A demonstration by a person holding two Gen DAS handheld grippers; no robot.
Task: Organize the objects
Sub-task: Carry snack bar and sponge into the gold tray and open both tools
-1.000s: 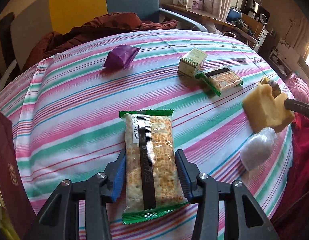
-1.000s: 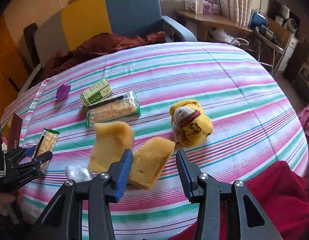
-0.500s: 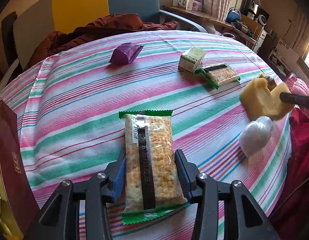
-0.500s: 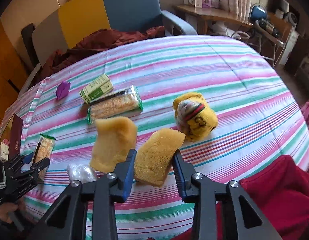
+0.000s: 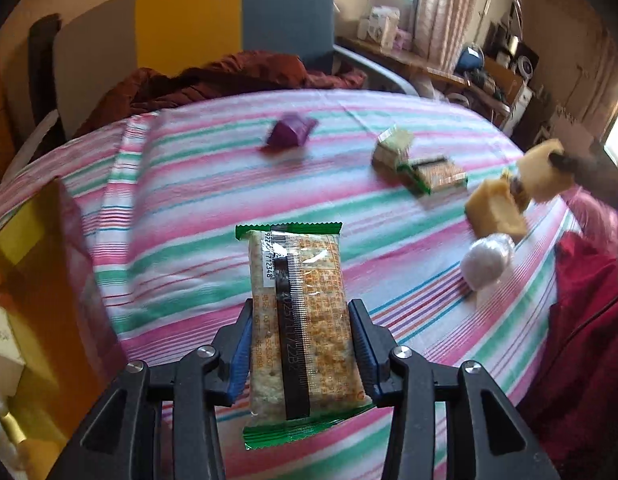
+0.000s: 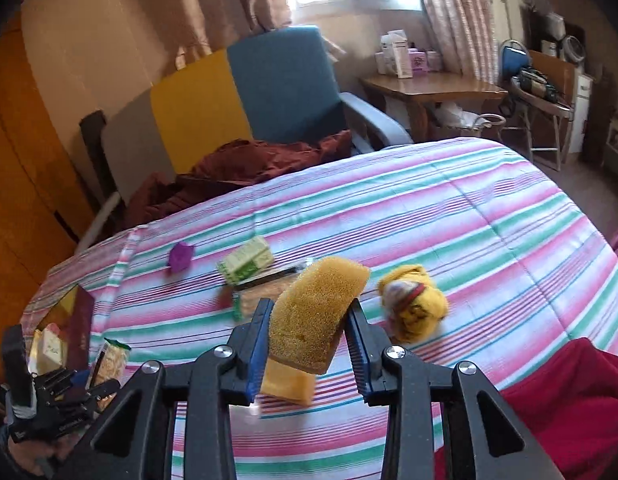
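Observation:
My left gripper (image 5: 300, 308) is shut on a green-edged cracker pack (image 5: 297, 280), held lengthwise a little above the striped cloth (image 5: 189, 200). My right gripper (image 6: 309, 305) is shut on a yellow sponge (image 6: 317, 316) and holds it off the cloth. A second sponge (image 6: 287, 384) lies just beneath it. The left wrist view shows the held sponge (image 5: 543, 176) at the far right, above the other sponge (image 5: 495, 210). At the lower left of the right wrist view, the left gripper (image 6: 81, 384) carries the cracker pack (image 6: 109, 360).
On the cloth lie a purple packet (image 5: 289, 134), a green box (image 5: 391, 146), a second cracker pack (image 5: 435, 174), a clear plastic bundle (image 5: 487, 262) and a yellow plush toy (image 6: 413, 308). A maroon box (image 5: 37, 280) stands at the left edge, red fabric (image 5: 581, 320) at the right.
The right gripper shut on the sponge and lifted it off the cloth. The left gripper tightened on the cracker pack and rose with it, drawing back towards the maroon box.

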